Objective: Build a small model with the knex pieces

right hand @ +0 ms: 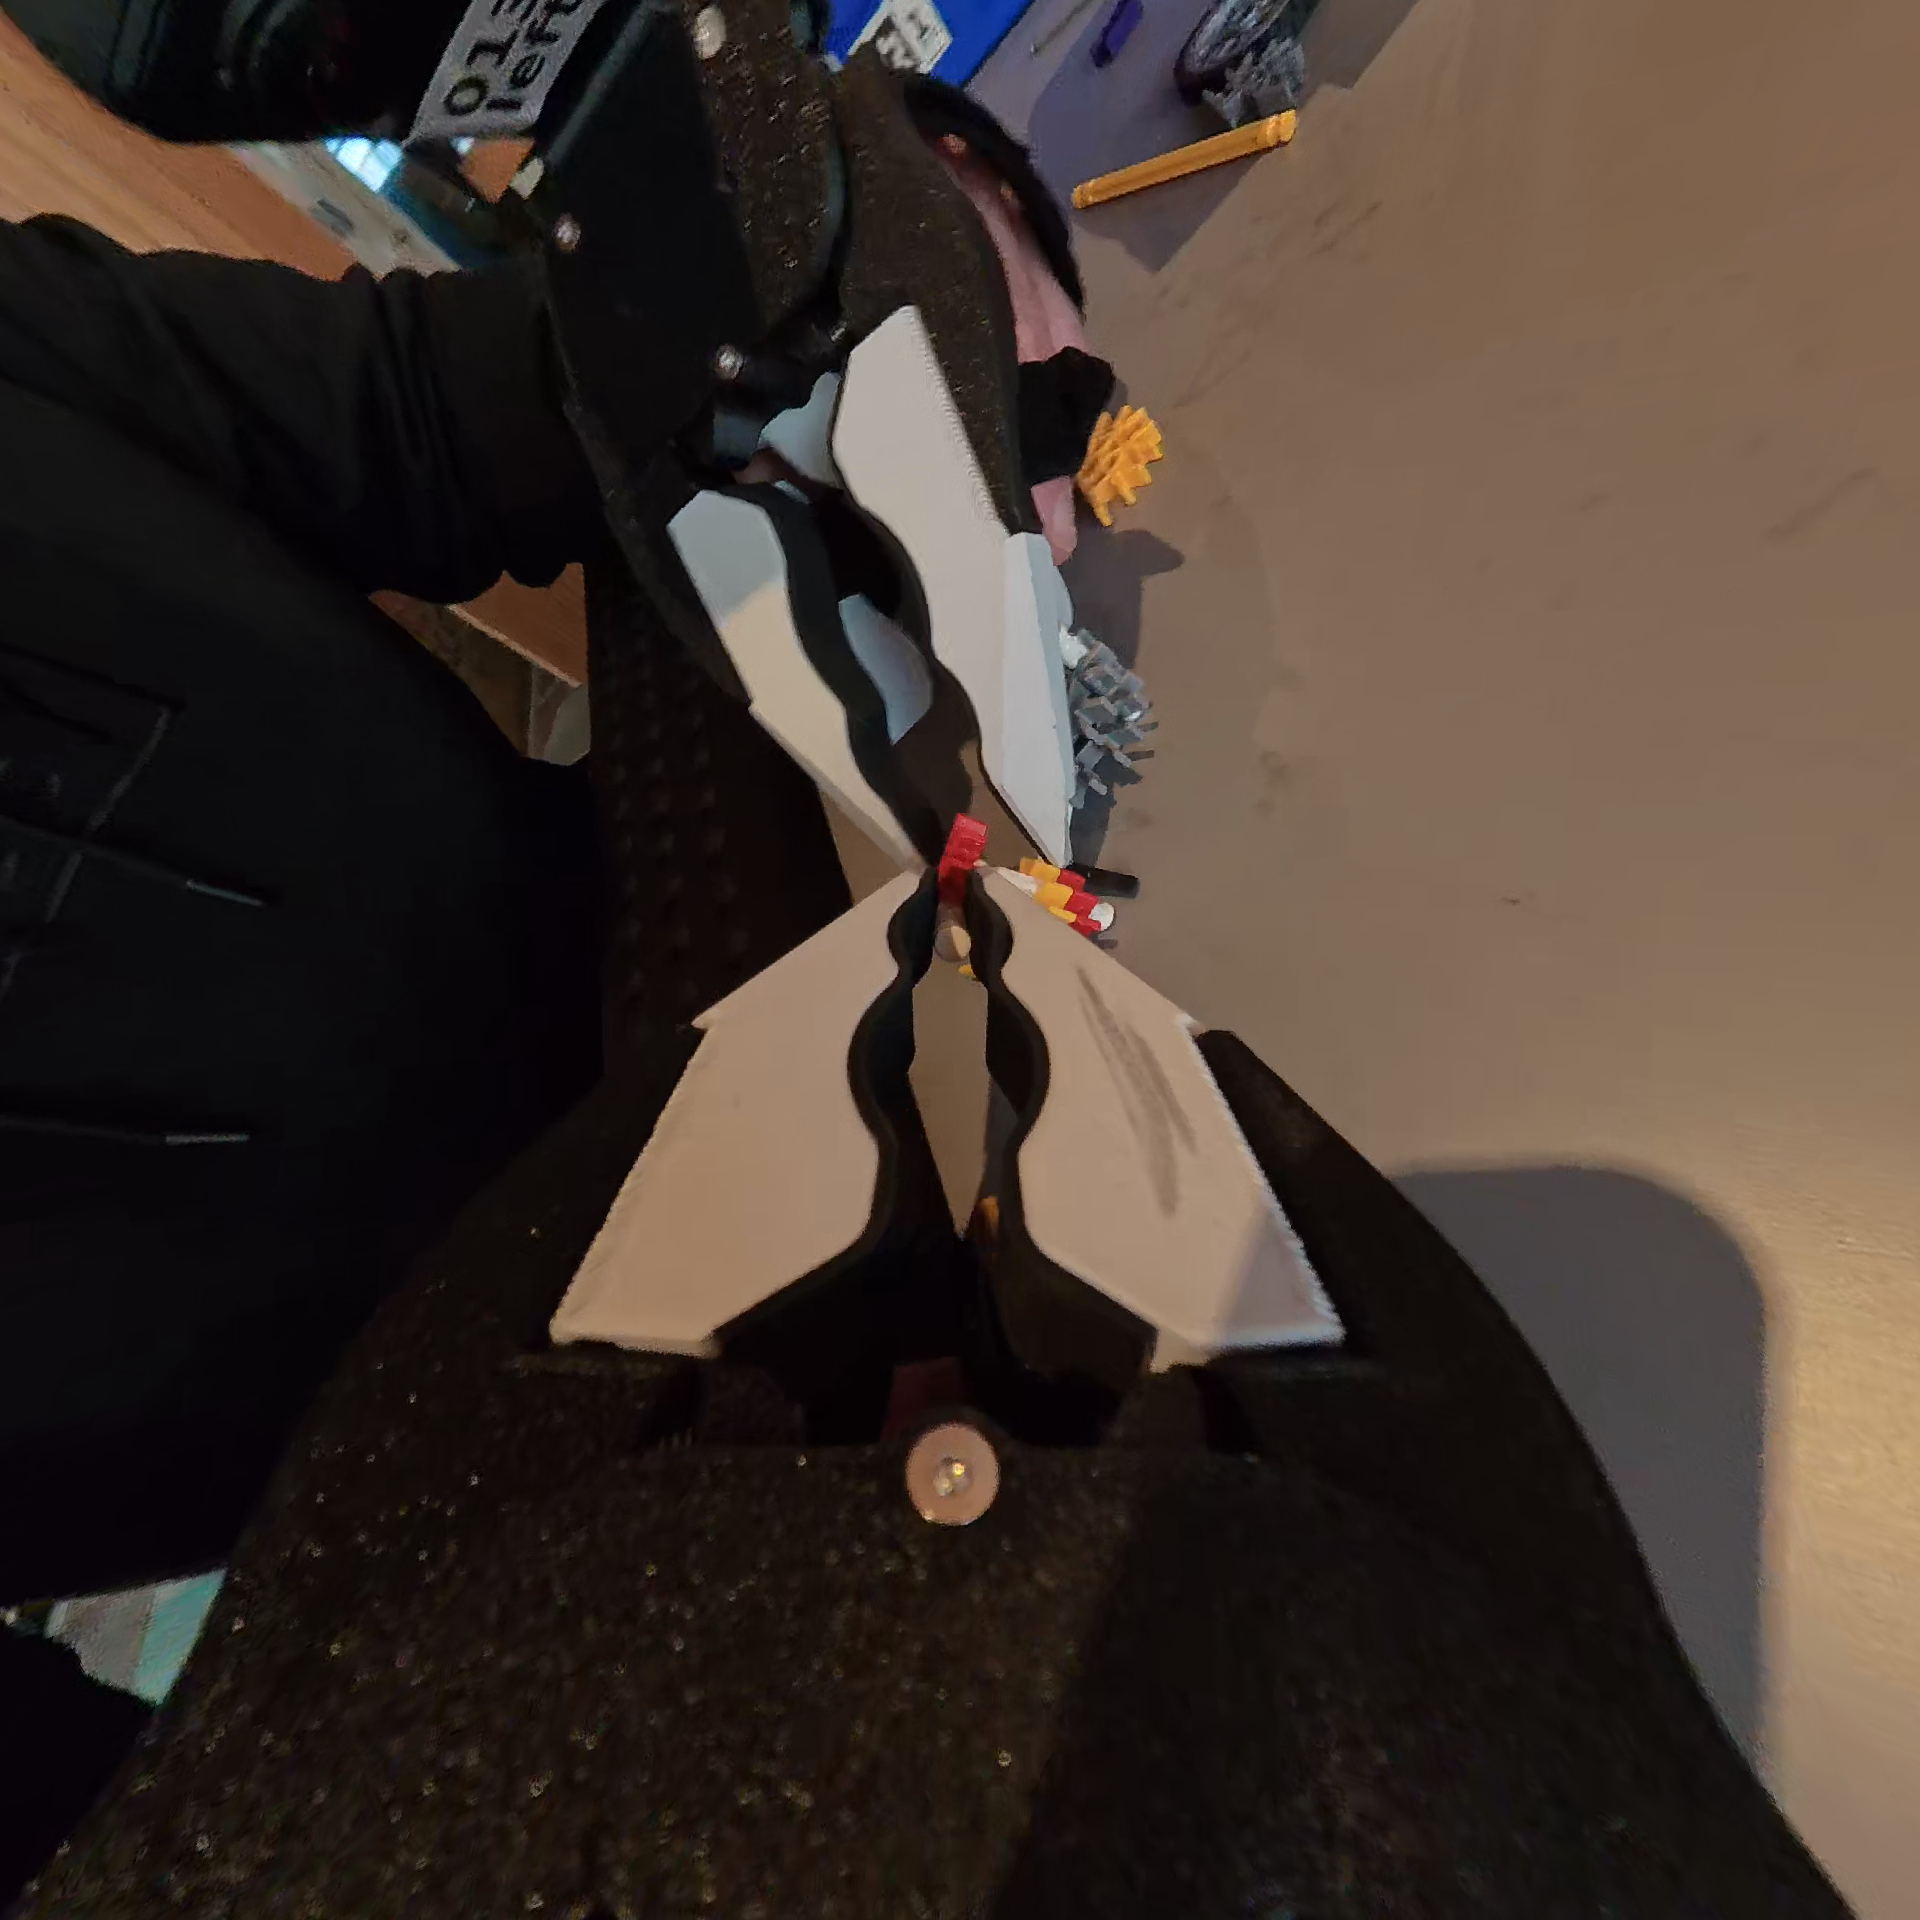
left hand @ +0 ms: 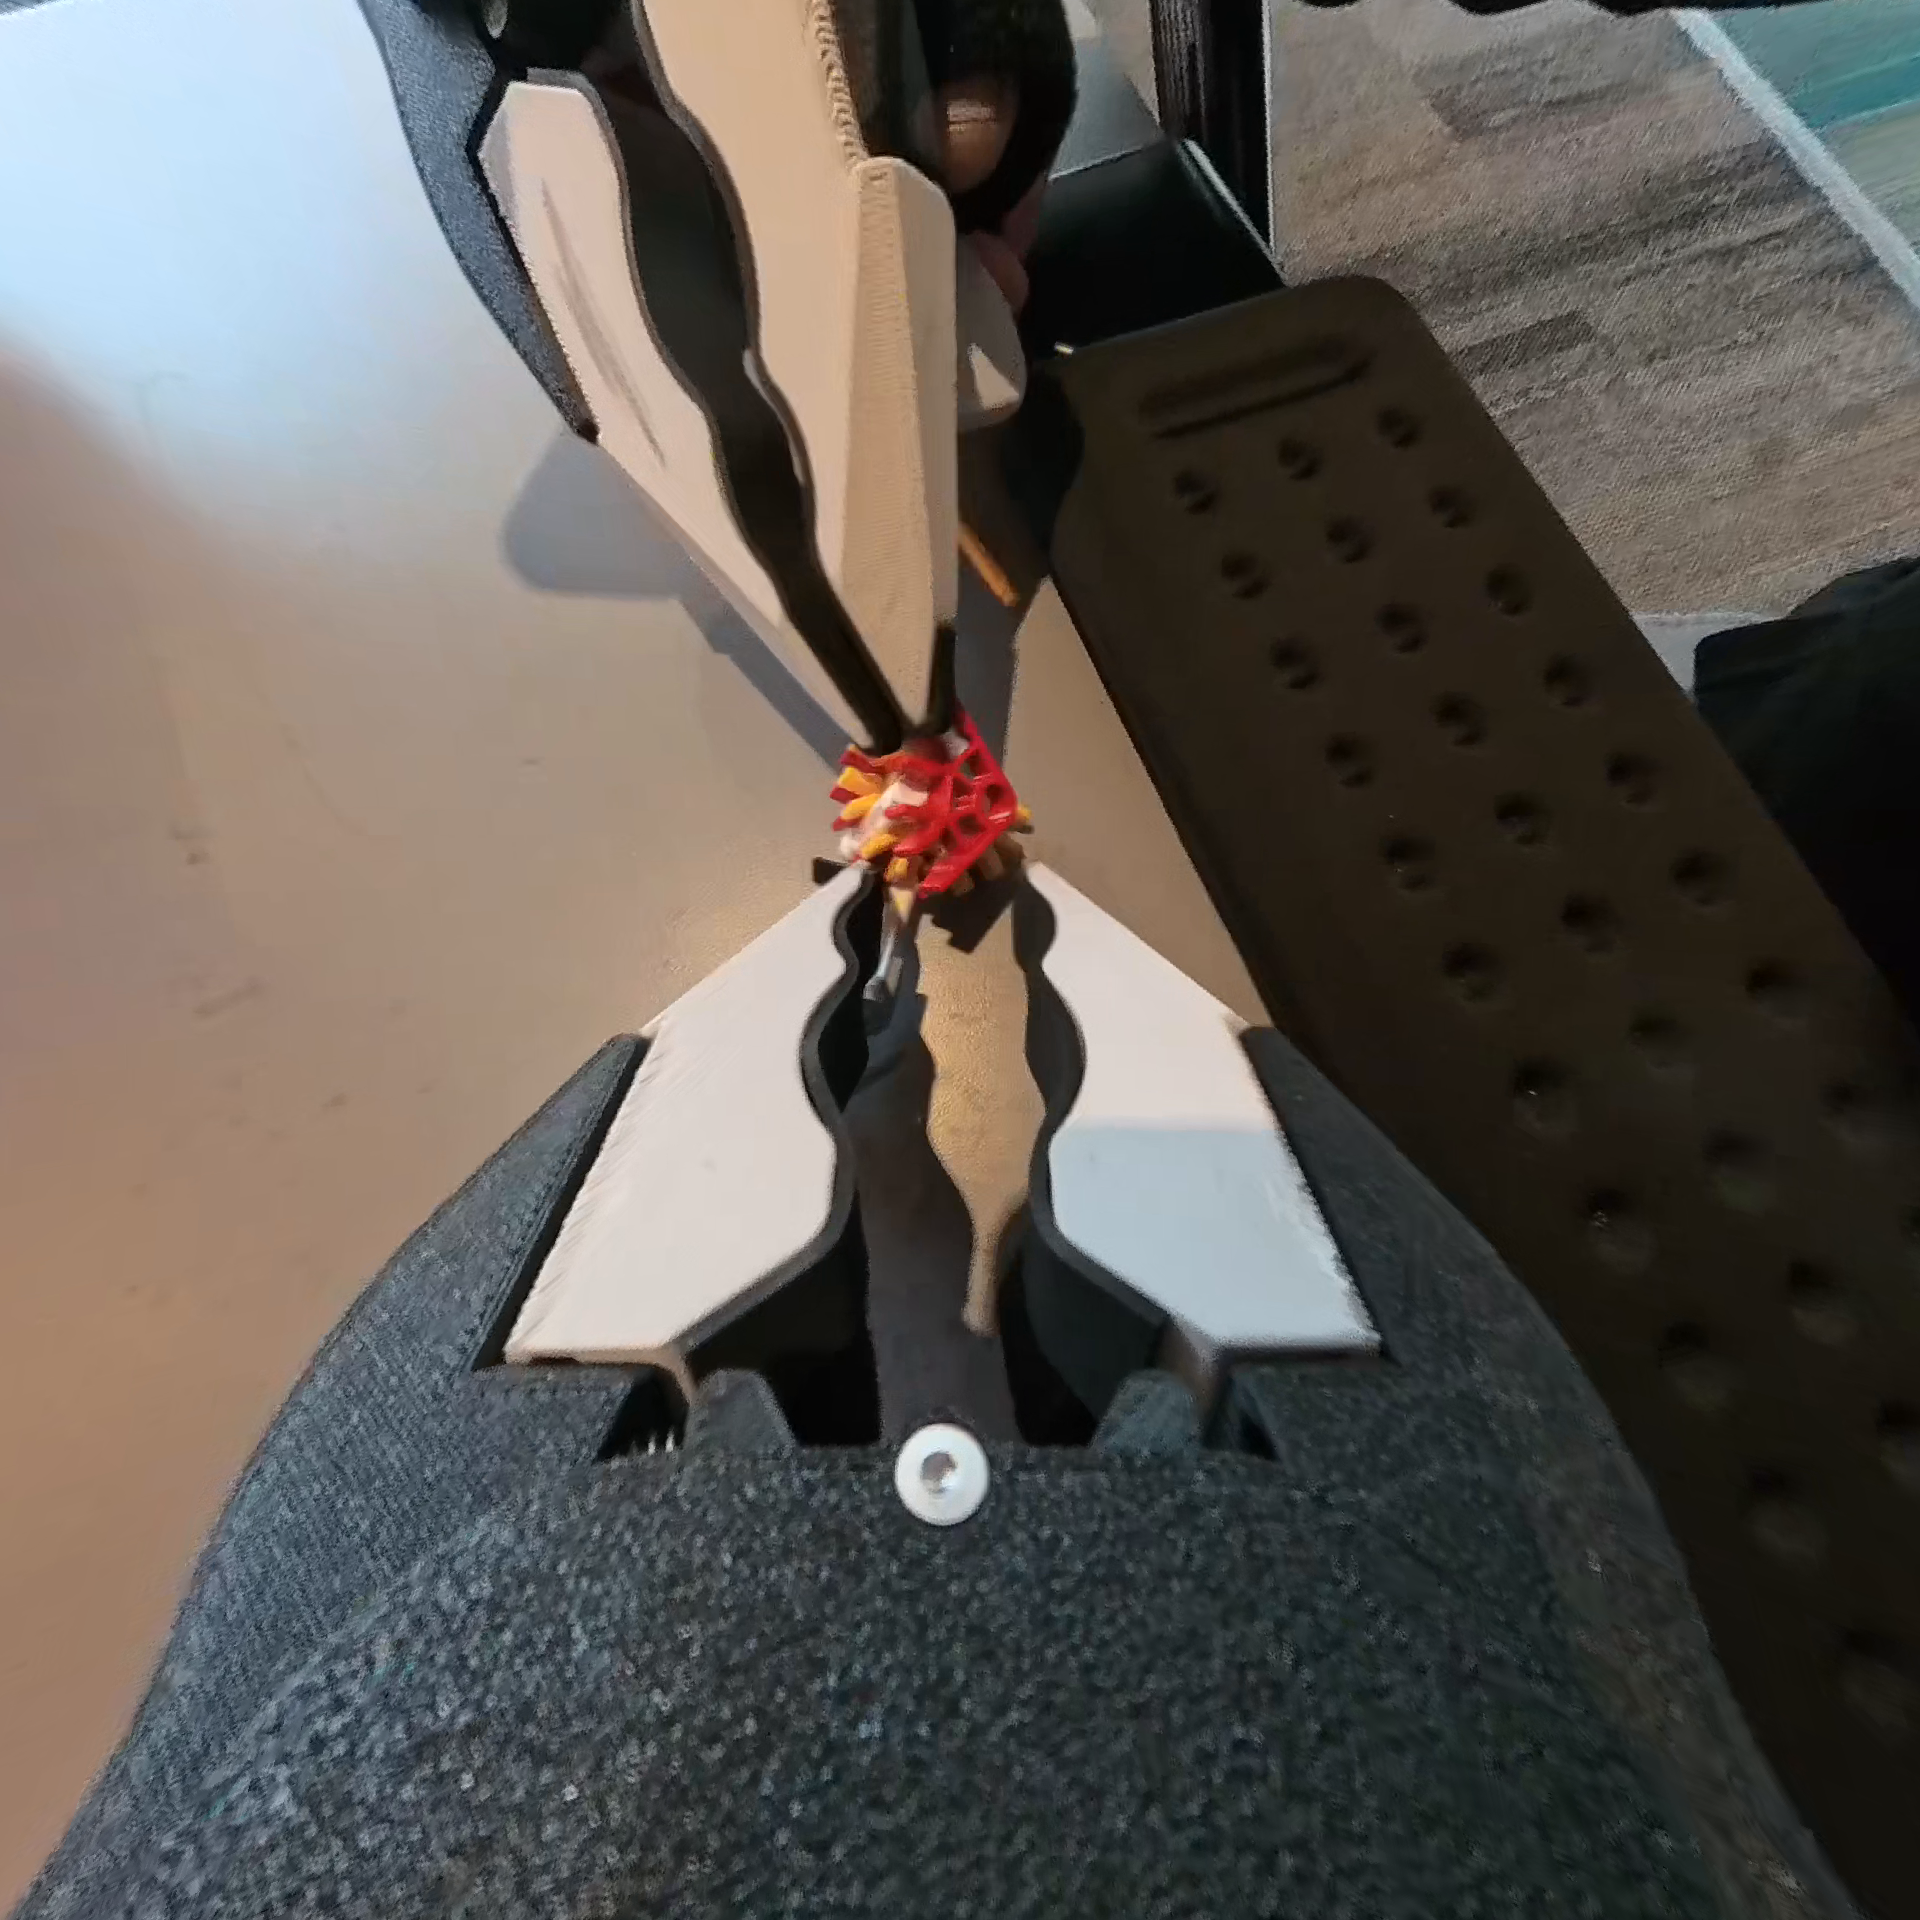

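A small cluster of toy gears [left hand: 935, 821], red and yellow with a white part and a thin axle, hangs between both grippers above the tan table [left hand: 312, 831]. My left gripper [left hand: 945, 871] is narrowed on the cluster, one fingertip on each side. My right gripper [left hand: 914, 727] comes down from above, shut on the top of the red gear. In the right wrist view my right gripper [right hand: 954, 883] pinches the red gear [right hand: 961, 847]. The rest of the stack [right hand: 1070, 896] sticks out to the right. The left gripper [right hand: 987, 854] meets it from above.
A black perforated plate [left hand: 1455, 727] lies along the table's right edge, with carpet beyond. On the table lie a yellow gear [right hand: 1120, 457], a grey gear [right hand: 1112, 717], a yellow rod [right hand: 1184, 161] and a pile of grey parts [right hand: 1247, 52]. A person's black sleeve [right hand: 260, 416] fills the left. Both grippers' tips are close together, under 4 cm apart.
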Demonstrator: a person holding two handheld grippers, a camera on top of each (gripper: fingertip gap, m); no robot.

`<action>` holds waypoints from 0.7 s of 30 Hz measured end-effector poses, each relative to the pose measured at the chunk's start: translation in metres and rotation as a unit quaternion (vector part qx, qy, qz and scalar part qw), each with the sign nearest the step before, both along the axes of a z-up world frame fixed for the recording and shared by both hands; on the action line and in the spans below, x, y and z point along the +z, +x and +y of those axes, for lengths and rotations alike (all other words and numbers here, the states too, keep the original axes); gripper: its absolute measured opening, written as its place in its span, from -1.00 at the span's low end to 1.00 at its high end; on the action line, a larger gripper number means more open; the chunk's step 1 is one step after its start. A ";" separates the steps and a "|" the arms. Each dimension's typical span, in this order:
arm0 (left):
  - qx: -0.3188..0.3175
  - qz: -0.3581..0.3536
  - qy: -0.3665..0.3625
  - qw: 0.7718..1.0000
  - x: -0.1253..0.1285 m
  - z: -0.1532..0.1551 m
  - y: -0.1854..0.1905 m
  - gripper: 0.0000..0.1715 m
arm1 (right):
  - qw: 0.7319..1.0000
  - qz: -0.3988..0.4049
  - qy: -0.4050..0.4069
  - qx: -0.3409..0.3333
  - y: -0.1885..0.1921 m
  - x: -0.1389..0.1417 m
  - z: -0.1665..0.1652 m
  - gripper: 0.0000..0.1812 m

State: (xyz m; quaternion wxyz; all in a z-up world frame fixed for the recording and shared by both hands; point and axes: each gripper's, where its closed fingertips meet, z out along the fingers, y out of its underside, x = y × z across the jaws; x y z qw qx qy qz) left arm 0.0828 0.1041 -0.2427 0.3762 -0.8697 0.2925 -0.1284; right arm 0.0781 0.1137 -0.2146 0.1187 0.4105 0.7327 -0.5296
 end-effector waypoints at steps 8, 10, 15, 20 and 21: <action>-0.004 -0.005 0.002 1.000 0.000 0.000 0.002 -0.76 | 1.000 -0.002 -0.004 0.004 0.002 0.000 0.001 -0.96; -0.006 -0.009 0.002 1.000 0.000 0.000 0.004 -0.76 | 1.000 -0.003 -0.003 0.010 0.004 0.000 0.000 -0.96; -0.007 -0.008 0.004 1.000 0.000 0.000 0.004 -0.82 | 1.000 0.000 -0.005 0.020 0.009 0.001 -0.002 -0.96; -0.008 -0.005 0.005 1.000 -0.001 0.000 0.004 -0.82 | 1.000 0.003 -0.006 0.010 0.009 0.002 0.001 -0.96; -0.008 -0.005 0.005 1.000 -0.001 0.000 0.004 -0.82 | 1.000 0.002 -0.004 0.010 0.009 0.001 0.001 -0.96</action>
